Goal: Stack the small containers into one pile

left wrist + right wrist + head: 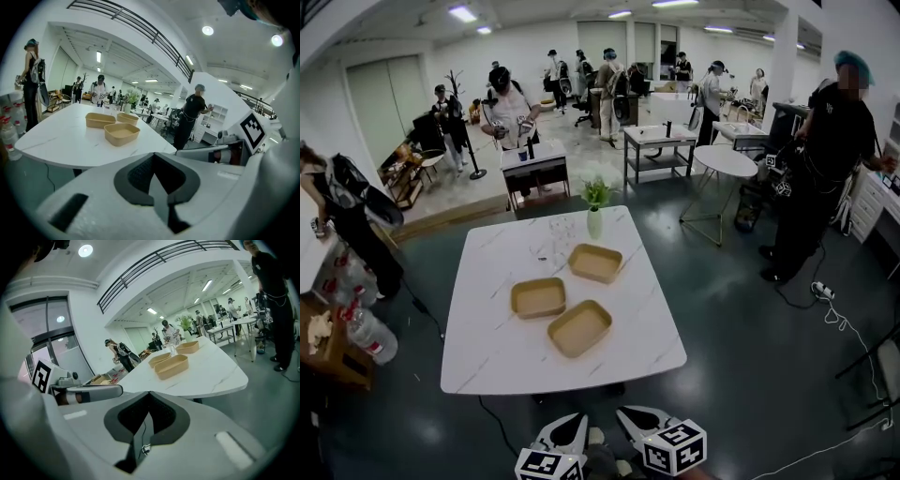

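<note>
Head view is showing three small containers lying unstacked mid-table: near container (579,327), left container (538,297), far container (595,262). Off the white table's (492,352) near edge, left gripper (577,421) and right gripper (630,413) are hovering, jaws pressed together, empty.

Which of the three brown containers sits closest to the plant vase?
The far container, just in front of the vase; the other two lie farther forward.

Three tan rectangular containers (538,297), unstacked, upright, seemingly empty, clustered on table (487,347).
</note>
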